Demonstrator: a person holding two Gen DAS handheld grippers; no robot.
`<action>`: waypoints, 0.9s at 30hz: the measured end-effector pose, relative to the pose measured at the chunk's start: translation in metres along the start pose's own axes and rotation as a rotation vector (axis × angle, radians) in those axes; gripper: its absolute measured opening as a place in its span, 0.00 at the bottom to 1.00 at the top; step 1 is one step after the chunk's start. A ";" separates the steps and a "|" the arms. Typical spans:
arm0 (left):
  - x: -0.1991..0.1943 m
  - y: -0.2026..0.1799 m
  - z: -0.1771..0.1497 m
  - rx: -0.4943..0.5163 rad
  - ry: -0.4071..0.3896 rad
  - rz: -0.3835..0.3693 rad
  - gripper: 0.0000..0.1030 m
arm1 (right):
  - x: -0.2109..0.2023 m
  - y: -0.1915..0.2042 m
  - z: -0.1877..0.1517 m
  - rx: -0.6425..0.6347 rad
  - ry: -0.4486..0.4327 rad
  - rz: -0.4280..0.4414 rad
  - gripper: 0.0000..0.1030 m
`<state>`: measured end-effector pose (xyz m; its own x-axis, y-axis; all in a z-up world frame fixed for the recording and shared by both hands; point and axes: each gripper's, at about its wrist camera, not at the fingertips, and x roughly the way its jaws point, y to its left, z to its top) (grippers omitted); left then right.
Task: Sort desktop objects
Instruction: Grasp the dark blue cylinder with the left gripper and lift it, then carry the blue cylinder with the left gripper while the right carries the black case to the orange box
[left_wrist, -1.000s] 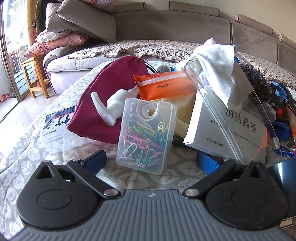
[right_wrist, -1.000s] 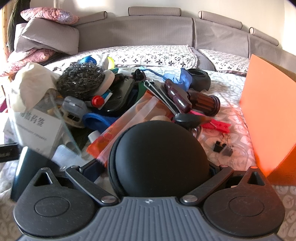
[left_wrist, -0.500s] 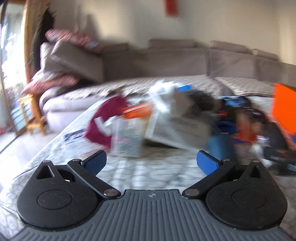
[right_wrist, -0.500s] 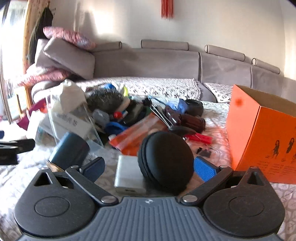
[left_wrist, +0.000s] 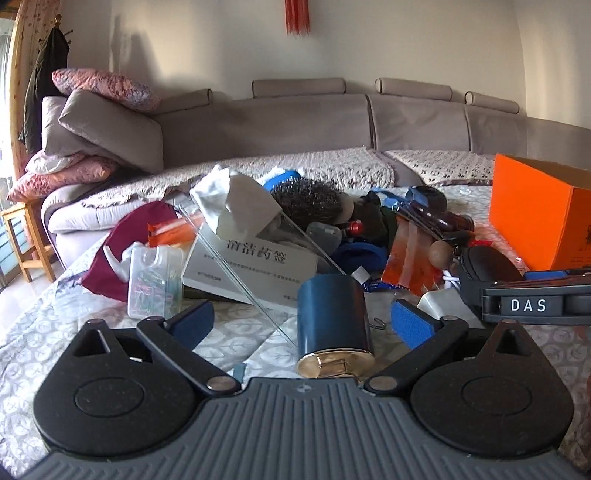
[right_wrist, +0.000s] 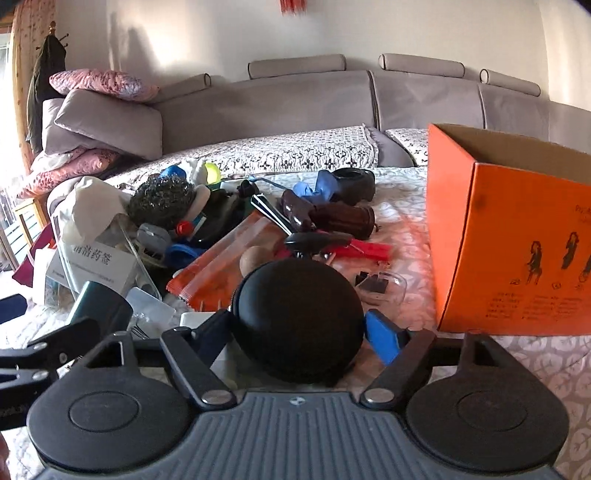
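Straddling the round black case (right_wrist: 299, 319), the right gripper (right_wrist: 295, 328) is sitting with fingers spread, not yet pinching; the orange box (right_wrist: 509, 236) is just right of the case. The left gripper (left_wrist: 301, 325) is gaping around the blue cylinder (left_wrist: 332, 317).

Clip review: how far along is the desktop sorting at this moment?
Done: nothing visibly sorted; the orange box hides its contents. In hand: right tongs bracket the black round case, grip unclear; left tongs open around the blue cylinder. Left: the whole pile behind them.
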<state>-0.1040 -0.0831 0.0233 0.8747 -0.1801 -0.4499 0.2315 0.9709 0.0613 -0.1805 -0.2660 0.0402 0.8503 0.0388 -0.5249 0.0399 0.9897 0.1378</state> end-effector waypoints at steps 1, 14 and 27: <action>0.002 -0.002 0.000 -0.005 0.014 -0.002 0.93 | 0.000 -0.001 0.001 0.005 0.001 0.001 0.76; 0.004 -0.021 -0.007 0.023 0.069 -0.013 0.63 | -0.007 -0.012 0.007 0.040 -0.056 -0.054 0.83; 0.006 -0.022 -0.008 0.016 0.108 0.004 0.45 | 0.006 -0.015 0.005 0.078 0.000 -0.030 0.74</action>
<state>-0.1075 -0.1038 0.0118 0.8247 -0.1573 -0.5433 0.2359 0.9687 0.0775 -0.1736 -0.2808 0.0390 0.8480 0.0094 -0.5300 0.1061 0.9766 0.1872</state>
